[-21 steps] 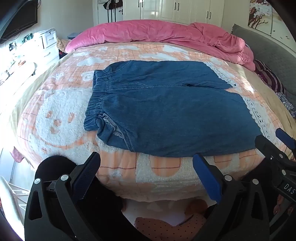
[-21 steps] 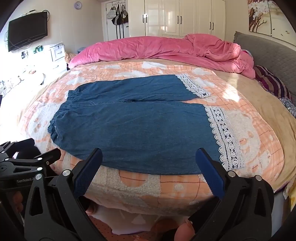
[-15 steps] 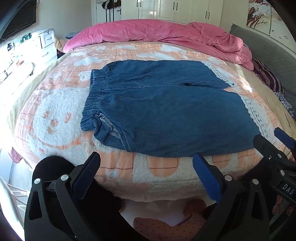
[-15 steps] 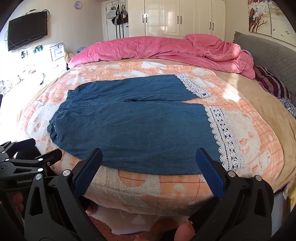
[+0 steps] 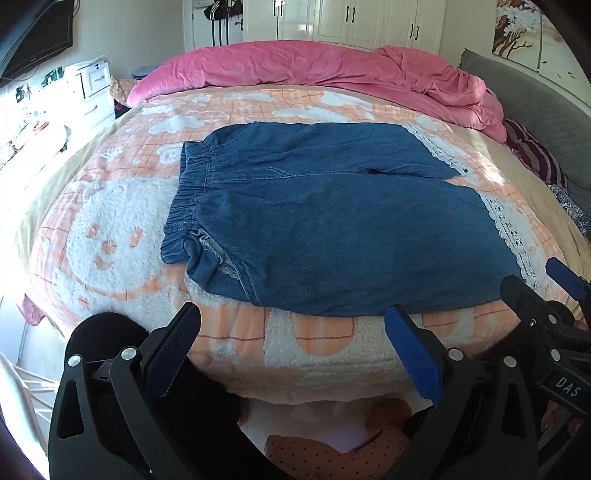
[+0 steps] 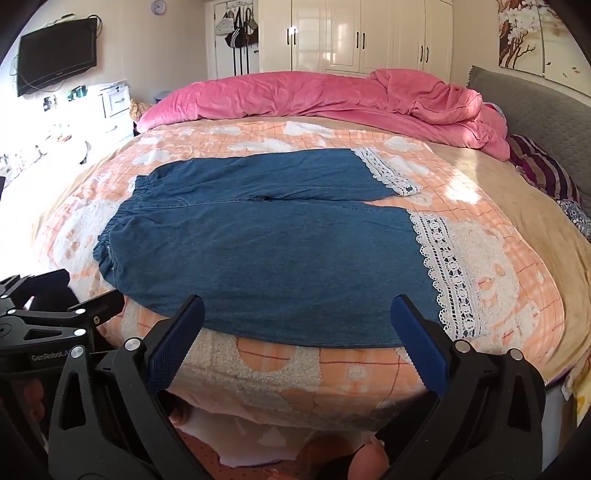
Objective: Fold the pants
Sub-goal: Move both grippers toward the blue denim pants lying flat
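Currently the pants (image 5: 332, 221) are lying flat on the blanket (image 5: 110, 236), long axis crosswise ahead of both wide-open, empty grippers: left gripper (image 5: 291, 339) seemingly nearer the waistband (image 5: 188, 199), right gripper (image 6: 297, 325) nearer the lace hem (image 6: 447, 269).

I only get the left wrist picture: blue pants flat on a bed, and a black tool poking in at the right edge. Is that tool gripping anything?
Observer: No. The right gripper stands wide open, gripping nothing, before the blue denim pants.
Operator: Does the lace carry on behind it?
Observer: Yes, the white lace hem runs flat to the leg's near edge.
Operator: Anything on the far wall I miss?
Observer: A small round wall clock, high up.
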`<state>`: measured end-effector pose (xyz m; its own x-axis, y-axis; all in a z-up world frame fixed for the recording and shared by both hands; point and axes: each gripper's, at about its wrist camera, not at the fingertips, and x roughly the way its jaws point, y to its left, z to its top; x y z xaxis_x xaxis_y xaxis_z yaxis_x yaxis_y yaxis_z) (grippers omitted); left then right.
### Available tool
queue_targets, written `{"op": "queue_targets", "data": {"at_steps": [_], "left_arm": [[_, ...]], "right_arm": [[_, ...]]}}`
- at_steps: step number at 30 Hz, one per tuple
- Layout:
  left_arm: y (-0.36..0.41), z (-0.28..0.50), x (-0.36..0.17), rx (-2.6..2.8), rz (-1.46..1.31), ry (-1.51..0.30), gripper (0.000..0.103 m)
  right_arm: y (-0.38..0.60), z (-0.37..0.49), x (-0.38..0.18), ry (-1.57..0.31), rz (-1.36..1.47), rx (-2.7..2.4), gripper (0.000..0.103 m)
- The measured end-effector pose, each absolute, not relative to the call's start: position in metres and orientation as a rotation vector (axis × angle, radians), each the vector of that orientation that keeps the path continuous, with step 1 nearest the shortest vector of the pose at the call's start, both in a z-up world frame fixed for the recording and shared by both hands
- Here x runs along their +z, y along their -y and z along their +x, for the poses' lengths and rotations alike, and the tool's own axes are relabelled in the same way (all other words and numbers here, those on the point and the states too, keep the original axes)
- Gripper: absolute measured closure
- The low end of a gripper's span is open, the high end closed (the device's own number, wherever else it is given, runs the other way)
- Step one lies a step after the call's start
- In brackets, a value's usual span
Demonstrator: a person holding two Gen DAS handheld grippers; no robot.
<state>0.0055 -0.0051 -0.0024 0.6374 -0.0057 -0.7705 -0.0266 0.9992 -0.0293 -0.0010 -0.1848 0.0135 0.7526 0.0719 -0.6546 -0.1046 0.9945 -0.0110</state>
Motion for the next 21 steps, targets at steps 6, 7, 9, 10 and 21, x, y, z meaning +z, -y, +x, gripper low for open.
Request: {"op": "queue_targets", "data": {"at_steps": [6, 7, 9, 10, 21], "left_arm": [[0.001, 0.005, -0.004, 0.024, -0.053, -0.882, 0.004], [0.001, 0.005, -0.005, 0.027, -0.054, -0.886, 0.004], [-0.002, 0.005, -0.005, 0.030, -0.056, -0.883, 0.004], [-0.003, 0.004, -0.004, 0.035, -0.060, -0.880, 0.004], [-0.010, 0.005, -0.003, 0.037, -0.080, -0.877, 0.004]], "right_arm": [[0.183, 0.000, 0.011, -0.719, -0.048, 0.106, 0.008], [0.183, 0.001, 0.011, -0.722, -0.042, 0.109, 0.008], [0.183, 0.002, 0.010, -0.723, -0.039, 0.110, 0.008], [0.183, 0.002, 0.010, -0.724, -0.039, 0.107, 0.008], [0.183, 0.003, 0.006, -0.744, -0.044, 0.105, 0.008]]}}
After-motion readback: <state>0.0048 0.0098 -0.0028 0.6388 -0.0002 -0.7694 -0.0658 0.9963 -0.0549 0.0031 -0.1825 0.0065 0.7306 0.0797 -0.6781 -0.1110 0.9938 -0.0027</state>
